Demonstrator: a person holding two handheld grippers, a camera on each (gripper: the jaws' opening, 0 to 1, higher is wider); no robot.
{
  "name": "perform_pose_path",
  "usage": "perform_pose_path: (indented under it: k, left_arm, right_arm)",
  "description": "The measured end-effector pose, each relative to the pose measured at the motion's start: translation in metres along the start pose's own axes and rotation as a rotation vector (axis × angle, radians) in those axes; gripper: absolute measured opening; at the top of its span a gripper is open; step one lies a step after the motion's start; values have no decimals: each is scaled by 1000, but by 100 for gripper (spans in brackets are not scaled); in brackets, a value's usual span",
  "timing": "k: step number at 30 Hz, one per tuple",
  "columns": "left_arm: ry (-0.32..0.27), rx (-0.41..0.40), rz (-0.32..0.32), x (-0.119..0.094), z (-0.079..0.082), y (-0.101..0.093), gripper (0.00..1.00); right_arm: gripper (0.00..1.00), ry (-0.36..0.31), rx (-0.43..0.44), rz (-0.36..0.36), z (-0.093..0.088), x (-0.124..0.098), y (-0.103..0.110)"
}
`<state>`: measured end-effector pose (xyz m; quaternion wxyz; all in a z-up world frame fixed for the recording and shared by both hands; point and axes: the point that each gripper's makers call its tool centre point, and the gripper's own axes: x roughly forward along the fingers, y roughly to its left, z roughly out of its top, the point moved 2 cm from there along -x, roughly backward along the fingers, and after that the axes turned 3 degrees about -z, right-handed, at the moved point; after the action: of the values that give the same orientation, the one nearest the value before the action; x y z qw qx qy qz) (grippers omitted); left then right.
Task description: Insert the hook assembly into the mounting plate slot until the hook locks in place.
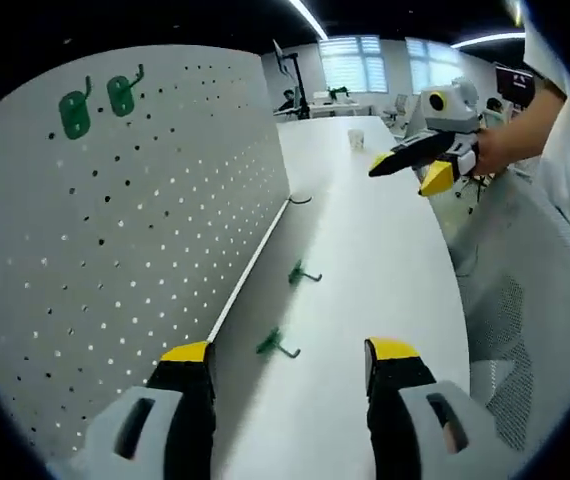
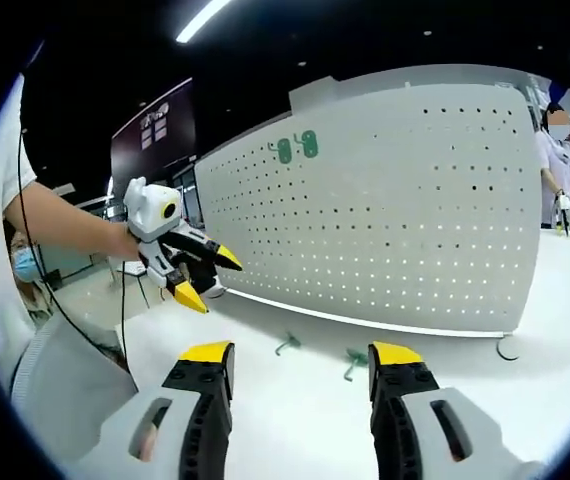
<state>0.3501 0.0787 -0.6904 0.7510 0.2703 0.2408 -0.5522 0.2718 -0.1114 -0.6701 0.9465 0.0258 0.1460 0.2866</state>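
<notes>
both tongs, left (image 1: 290, 362) and right (image 2: 301, 365), stood wide and empty. two green hooks (image 1: 277, 345) (image 1: 302, 273) lay on the white surface (image 1: 365, 250) beside the pegboard (image 1: 115, 250); two more (image 1: 75, 113) hung on it.

Pegboard (image 1: 115, 240) stands upright on the bench (image 1: 365, 260). Two hooks (image 1: 97, 103) hang side by side high on the pegboard. Two loose hooks (image 1: 303, 274) lie on the bench just before the pegboard's foot, apart from each other. A cup (image 1: 356, 139) stands on the bench beyond the pegboard's far end.
</notes>
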Motion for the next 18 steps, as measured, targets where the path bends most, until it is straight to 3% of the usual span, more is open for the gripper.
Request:
perform_pose_path:
  k: [10, 18]
  left_arm:
    - [101, 87, -79, 20, -19, 5, 59]
    - [154, 149, -147, 33, -22, 5, 58]
  right_arm:
    - [53, 5, 8, 0, -1, 0, 0]
    - [53, 12, 10, 7, -3, 1, 1]
